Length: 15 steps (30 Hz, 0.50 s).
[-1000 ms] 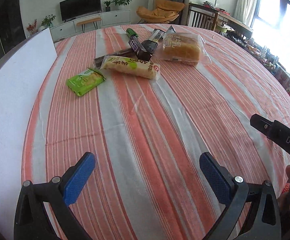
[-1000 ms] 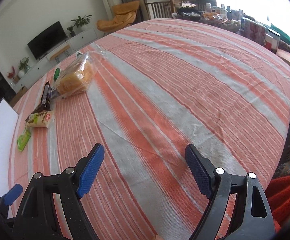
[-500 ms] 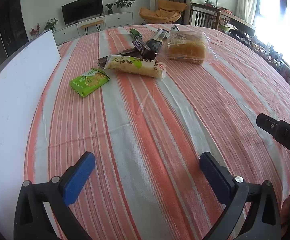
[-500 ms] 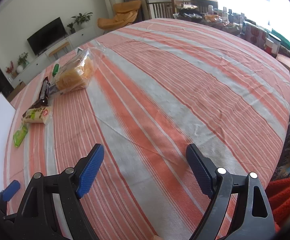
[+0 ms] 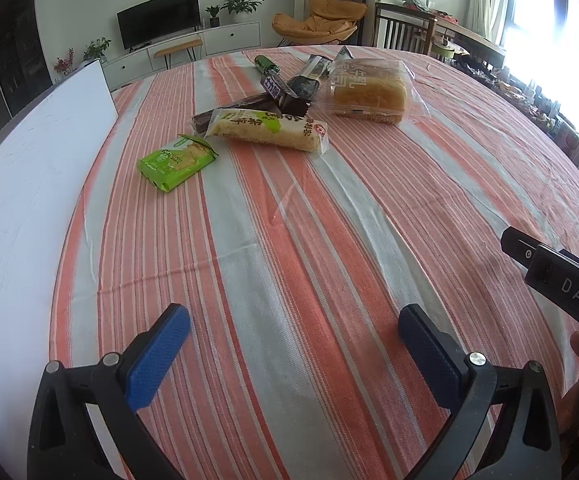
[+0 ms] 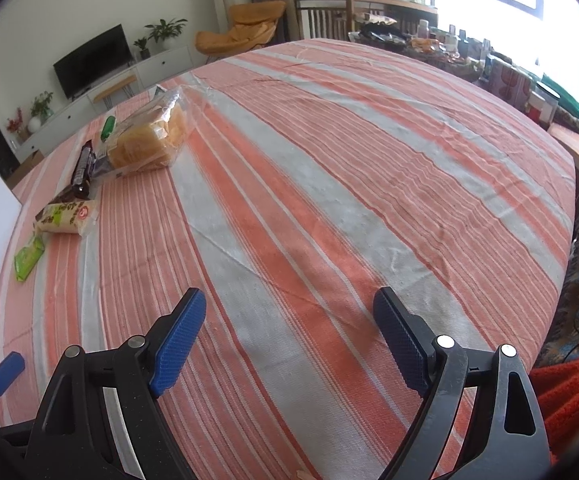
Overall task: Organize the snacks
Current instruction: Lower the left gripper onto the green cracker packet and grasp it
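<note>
both tools spread wide and empty: left gripper [image 5: 293,344] and right gripper [image 6: 289,332] low over bare striped tablecloth [image 5: 329,240], nothing between the blue pads.

snacks clustered on the far side of the cloth, well apart from either tool. taking the bagged bread [image 5: 365,92] as landmark: dark wrappers [image 5: 289,88] just beside it on the side toward the white board [image 5: 29,184], overlapping one another; small green tube [image 5: 266,64] beyond those; long pale rice-cracker pack [image 5: 267,130] nearer than the bread and toward the board, lying across one dark wrapper; green biscuit packet [image 5: 175,160] nearest of all, alone, close to the board's edge.

likely trouble from here:
- crushed loaf, from a hard squeeze on soft bread in a loose bag.
- slipped hold, from pinching only slack film at a bag corner.
- two items lifted or dragged together, from the overlap among the dark wrappers and cracker pack.
- flat green packet skidding on the cloth, from pads scraping rather than getting under an edge.
- bunched cloth, from pads pressed down too low.
- tools bumping each other, from both reaching into the same tight pile.
</note>
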Motion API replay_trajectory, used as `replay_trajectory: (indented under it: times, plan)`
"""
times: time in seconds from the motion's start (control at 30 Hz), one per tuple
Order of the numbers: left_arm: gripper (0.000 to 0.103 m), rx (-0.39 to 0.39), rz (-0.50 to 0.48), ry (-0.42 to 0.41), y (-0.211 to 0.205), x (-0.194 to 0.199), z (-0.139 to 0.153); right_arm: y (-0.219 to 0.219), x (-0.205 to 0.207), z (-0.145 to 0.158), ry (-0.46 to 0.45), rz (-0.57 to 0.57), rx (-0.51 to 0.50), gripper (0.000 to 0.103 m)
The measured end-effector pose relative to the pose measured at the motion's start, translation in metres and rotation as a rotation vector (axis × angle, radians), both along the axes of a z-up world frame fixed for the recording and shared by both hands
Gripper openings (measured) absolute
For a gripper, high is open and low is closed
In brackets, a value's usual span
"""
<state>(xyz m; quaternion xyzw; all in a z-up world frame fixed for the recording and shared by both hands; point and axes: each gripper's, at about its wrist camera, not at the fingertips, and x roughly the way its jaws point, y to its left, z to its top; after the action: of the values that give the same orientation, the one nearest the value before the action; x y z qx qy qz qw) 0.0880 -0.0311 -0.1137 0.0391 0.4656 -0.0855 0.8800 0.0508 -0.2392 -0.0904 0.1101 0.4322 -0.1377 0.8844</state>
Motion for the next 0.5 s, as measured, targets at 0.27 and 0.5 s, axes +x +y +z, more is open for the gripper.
replay_trajectory:
  times: [0.27,0.5]
  plan:
    - [0.103,-0.228,0.206,0.066,0.05,0.041,0.041,0.005,-0.001,-0.001,0.01,0.0,-0.03,0.089]
    - [0.086,-0.247,0.502,0.138,0.096,0.121,0.028,0.006,-0.002,-0.001,0.01,0.003,-0.028,0.089]
